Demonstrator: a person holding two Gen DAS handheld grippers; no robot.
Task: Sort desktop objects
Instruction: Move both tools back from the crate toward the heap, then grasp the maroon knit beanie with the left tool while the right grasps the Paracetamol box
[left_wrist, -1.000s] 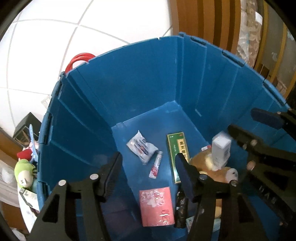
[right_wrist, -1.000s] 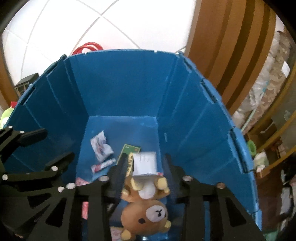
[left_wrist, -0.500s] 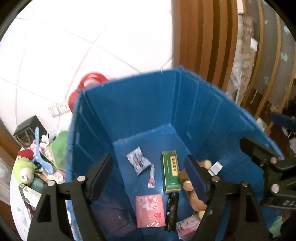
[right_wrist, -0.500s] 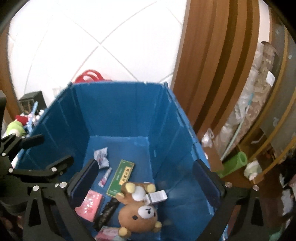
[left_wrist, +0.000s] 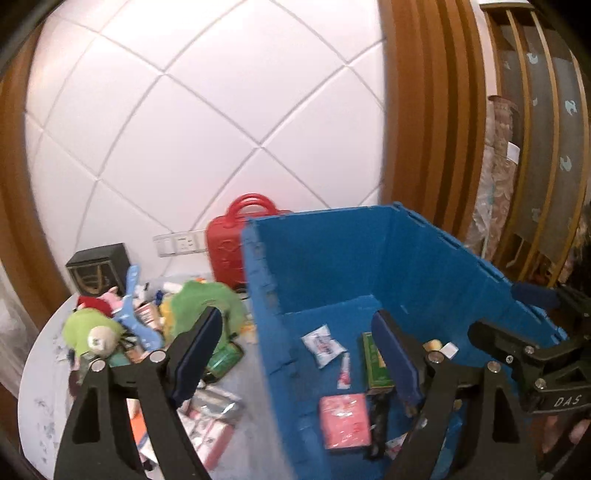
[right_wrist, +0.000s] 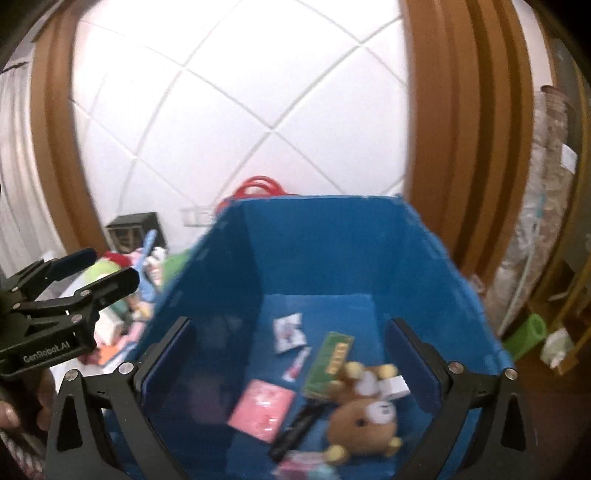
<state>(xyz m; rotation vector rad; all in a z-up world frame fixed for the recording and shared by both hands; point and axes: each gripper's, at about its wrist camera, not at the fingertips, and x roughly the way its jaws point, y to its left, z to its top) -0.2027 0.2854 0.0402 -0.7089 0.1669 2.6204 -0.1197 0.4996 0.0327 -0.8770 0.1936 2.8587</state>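
Desktop objects lie heaped on the white bench (left_wrist: 40, 373) left of your blue crate (left_wrist: 332, 258); your left tool (left_wrist: 299, 354) and right tool (right_wrist: 290, 360), both wide open and empty, hover above. Behind: white tiled wall (left_wrist: 184, 129), wooden trim (left_wrist: 424, 110).

Black left tool (left_wrist: 299, 347) and right tool (right_wrist: 291, 354), 2 navy-padded fingers each, silver screws, white "GenRobot.AI" and "DAS" lettering

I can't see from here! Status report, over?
Left gripper open, empty. Right gripper open, empty. Small white box on teddy bear in blue bin.
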